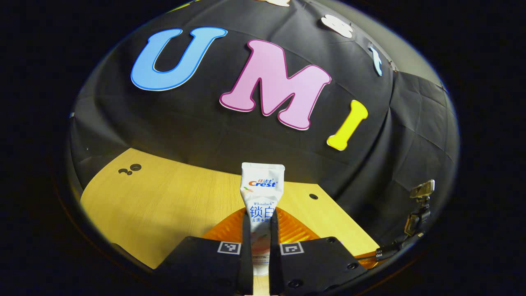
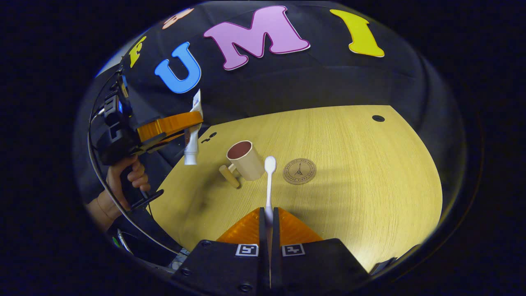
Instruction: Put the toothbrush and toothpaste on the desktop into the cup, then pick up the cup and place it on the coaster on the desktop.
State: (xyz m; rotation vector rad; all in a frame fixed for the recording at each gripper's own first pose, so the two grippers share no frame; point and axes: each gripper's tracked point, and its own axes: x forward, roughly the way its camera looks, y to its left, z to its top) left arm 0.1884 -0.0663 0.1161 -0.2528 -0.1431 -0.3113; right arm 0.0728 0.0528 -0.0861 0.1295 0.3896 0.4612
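We see the wooden desktop first, its far edge against the booth wall. In the right gripper view the left gripper hangs above the desktop's left edge, held by a hand; its jaws are clamped on the toothpaste, which hangs cap down, clear of the wood. In the left gripper view the same left gripper has both fingers pressed on the tube's lower part, crimped end up. The cup stands mouth up on the desktop, towards the left edge, handle pointing near-left, nothing inside that we can see. Just right of it, apart, lies the round coaster. The right gripper is nearly closed on the toothbrush, head pointing away, lifted, between cup and coaster in view.
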